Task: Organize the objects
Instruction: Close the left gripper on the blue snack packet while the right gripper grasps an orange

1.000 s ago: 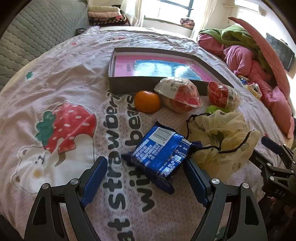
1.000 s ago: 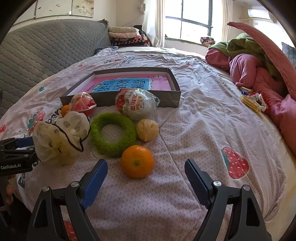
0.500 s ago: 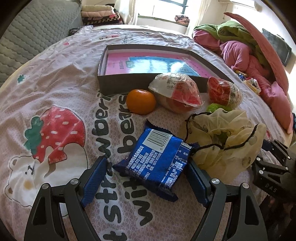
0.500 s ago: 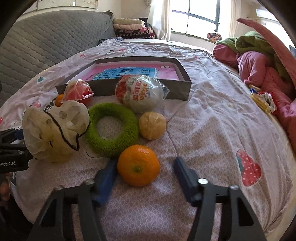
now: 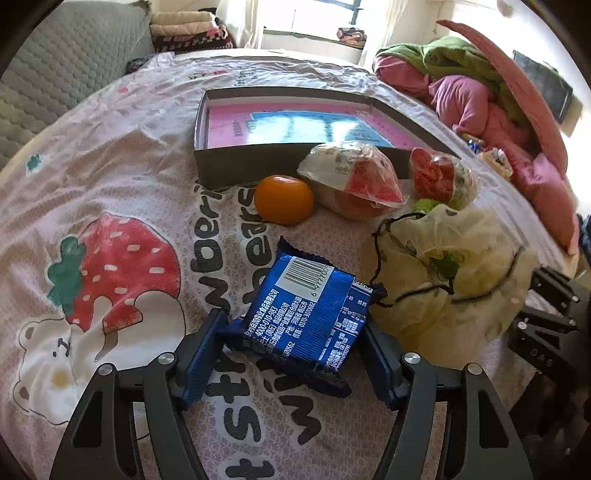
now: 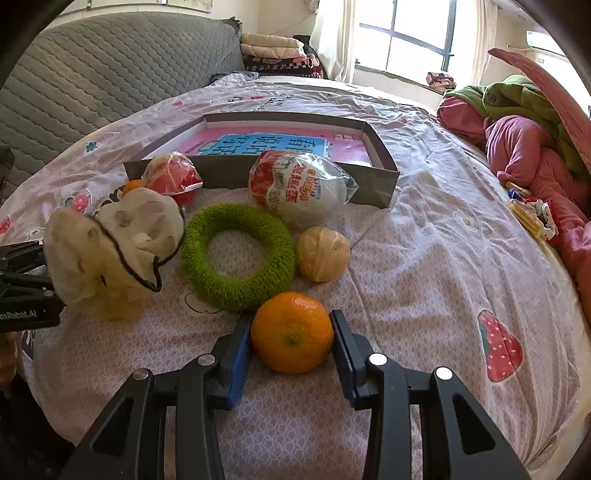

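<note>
Closing, the right hand-held gripper (image 6: 291, 341) pinches the orange (image 6: 291, 332) on the bed (image 6: 424, 258), green ring (image 6: 238, 254) at 11 o'clock; the left hand-held gripper (image 5: 295, 354), also closing, brackets the blue packet (image 5: 306, 317).

the bed sheet (image 5: 122, 155) is pale pink, printed with a strawberry (image 5: 122, 266), a white bear (image 5: 55, 354) and dark lettering. at ten o'clock in the right wrist view a grey quilted headboard (image 6: 103, 74) rises behind the bed. at twelve o'clock folded blankets (image 6: 277, 51) are stacked beside a bright window (image 6: 406, 40) with a pale curtain (image 6: 332, 33). at two o'clock pink and green bedding (image 6: 524, 125) lies heaped, with small bright wrappers (image 6: 532, 214) near it at three o'clock.
</note>
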`<state>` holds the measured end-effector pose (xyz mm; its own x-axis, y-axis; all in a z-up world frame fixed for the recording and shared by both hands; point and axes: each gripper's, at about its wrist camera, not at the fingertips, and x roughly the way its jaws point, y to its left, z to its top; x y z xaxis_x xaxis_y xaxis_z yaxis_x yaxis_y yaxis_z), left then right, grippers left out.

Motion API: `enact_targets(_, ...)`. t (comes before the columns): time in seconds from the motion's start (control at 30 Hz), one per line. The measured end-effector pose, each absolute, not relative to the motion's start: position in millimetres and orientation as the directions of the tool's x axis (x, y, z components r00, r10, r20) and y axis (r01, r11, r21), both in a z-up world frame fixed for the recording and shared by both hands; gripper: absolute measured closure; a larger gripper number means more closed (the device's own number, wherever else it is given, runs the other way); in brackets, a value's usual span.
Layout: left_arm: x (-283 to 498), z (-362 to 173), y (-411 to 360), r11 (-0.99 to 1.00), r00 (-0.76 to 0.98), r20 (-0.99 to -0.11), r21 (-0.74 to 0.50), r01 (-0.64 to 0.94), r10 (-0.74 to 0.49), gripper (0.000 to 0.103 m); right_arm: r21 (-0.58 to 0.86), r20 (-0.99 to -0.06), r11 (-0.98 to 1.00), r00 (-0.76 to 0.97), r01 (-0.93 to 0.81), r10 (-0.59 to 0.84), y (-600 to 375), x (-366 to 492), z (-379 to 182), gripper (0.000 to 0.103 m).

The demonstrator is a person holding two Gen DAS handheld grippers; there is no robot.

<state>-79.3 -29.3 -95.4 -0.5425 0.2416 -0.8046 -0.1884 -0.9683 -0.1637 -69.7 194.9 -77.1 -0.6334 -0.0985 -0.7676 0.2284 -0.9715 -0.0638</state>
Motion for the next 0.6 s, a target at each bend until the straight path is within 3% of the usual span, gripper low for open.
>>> enact_targets(0.2,-78,-92,-39,-0.962,-0.536,-0.799,-0.216,-0.165,0.271,0.038,-0.065,-0.77,-0.972,-0.631,0.228,-0.096,195,-69,-76,0.062)
enact_targets(0.6,-71,-83,-43,-0.952,-0.544,-0.782,-0.274,-0.138,0.304,0.039,-0.052,-0.748,-0.976,-0.656,0.211,-0.102,201,-62,-65,0.063)
